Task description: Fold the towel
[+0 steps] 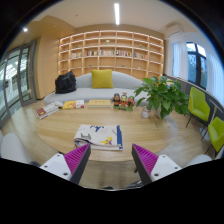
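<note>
Pale wood forms the round table (60, 130) under the gripper (109, 160), whose two magenta-padded fingers (76, 158) stand apart with nothing between them. Just beyond them lies a folded, patterned towel (100, 136). Farther off are magazines (62, 106) at left and a potted plant (160, 96) at right. A yellow cushion (101, 78) sits on the far sofa (115, 82) before bookshelves (110, 50).

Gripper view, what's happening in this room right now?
A hand-held tool hovers open above a wooden table, holding nothing. A folded, patterned towel lies on the table just ahead of its fingers, untouched. Beyond it stand a potted plant, a sofa with a yellow cushion and bookshelves.
</note>
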The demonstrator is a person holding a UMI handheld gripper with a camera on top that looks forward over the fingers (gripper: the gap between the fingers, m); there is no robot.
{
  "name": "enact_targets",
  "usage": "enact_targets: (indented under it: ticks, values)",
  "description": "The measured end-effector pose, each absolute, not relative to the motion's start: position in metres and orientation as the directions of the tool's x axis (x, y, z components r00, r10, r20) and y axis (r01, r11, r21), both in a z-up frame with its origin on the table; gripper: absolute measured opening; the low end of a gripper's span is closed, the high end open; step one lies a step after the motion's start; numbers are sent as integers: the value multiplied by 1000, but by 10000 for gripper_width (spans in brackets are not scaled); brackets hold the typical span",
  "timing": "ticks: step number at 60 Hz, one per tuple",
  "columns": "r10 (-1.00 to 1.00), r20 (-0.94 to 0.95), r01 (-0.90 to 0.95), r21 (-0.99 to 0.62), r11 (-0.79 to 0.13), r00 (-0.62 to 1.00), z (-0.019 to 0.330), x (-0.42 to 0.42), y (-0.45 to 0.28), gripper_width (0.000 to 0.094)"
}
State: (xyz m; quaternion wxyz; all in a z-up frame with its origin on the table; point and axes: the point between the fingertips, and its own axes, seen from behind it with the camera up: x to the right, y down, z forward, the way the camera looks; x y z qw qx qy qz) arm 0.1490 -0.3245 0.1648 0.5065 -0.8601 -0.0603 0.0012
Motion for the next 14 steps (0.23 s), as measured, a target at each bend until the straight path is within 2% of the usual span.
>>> enact_targets:
  ticks: [14]
  values:
    - [124,64,113,-887,-448,990,183,146,-349,859]
